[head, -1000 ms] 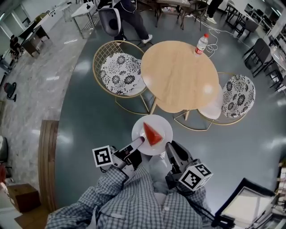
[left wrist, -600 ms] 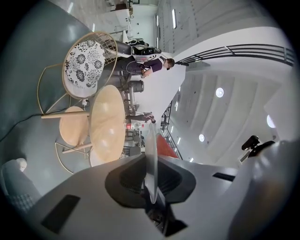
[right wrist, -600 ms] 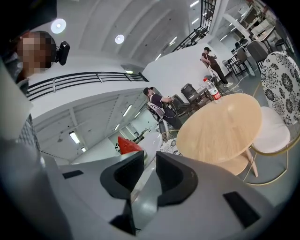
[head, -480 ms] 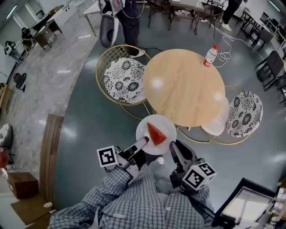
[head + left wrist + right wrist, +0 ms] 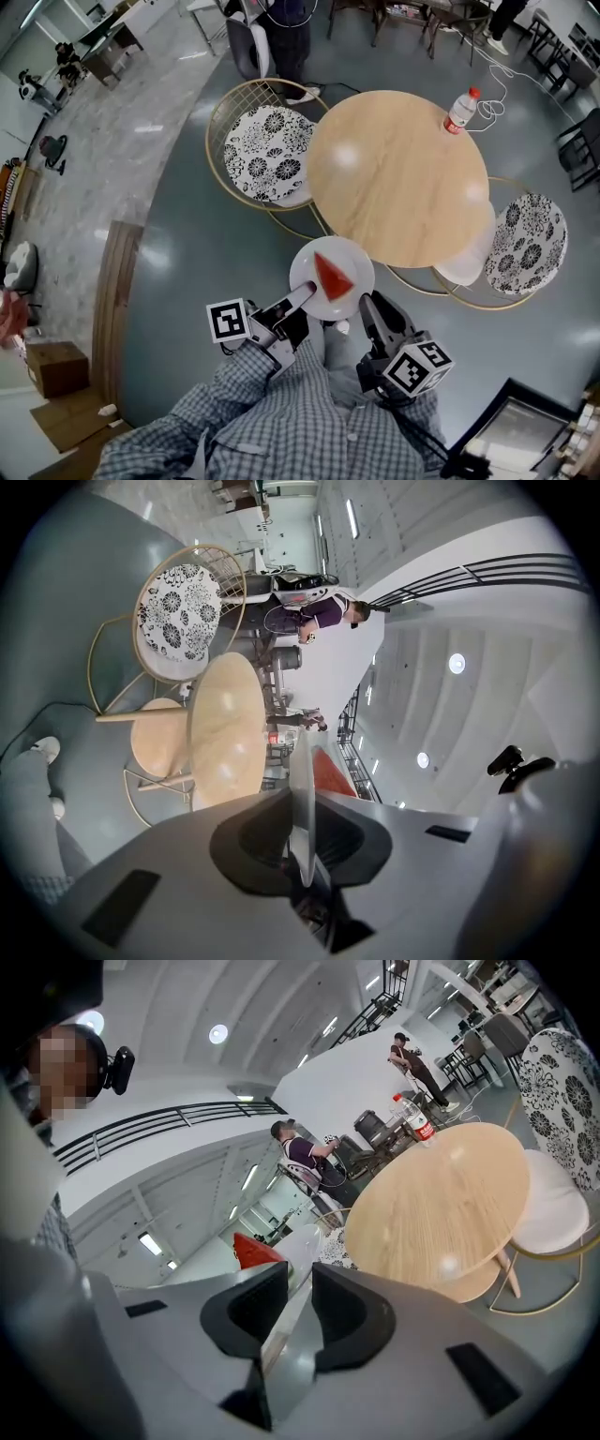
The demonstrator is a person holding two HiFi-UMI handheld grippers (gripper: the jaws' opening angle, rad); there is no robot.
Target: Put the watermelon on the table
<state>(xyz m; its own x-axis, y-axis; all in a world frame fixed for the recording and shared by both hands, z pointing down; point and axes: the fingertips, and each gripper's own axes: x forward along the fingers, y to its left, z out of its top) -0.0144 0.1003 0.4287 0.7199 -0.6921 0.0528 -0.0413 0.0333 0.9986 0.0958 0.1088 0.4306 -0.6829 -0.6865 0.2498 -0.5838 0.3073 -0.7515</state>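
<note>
A red wedge of watermelon (image 5: 332,277) lies on a white plate (image 5: 354,270) that both grippers carry in front of the person. My left gripper (image 5: 302,293) is shut on the plate's near left rim. My right gripper (image 5: 367,302) is shut on its near right rim. The plate hangs just short of the near edge of the round wooden table (image 5: 398,178). In the left gripper view the plate (image 5: 302,789) runs edge-on between the jaws of that gripper (image 5: 302,841), with the watermelon (image 5: 330,771) behind it. The right gripper view shows the plate (image 5: 300,1246), the watermelon (image 5: 256,1251) and the table (image 5: 441,1204) beyond the right gripper (image 5: 298,1302).
A water bottle (image 5: 459,110) stands at the table's far right edge. Two wire chairs with patterned cushions (image 5: 267,155) (image 5: 525,244) and a white stool (image 5: 466,267) stand round the table. A person (image 5: 291,19) stands beyond it. A wooden bench (image 5: 112,309) lies at the left.
The person has walked toward the table with the plate in both grippers. The plate's far rim has come close to the table's near edge. Both grips are unchanged.
</note>
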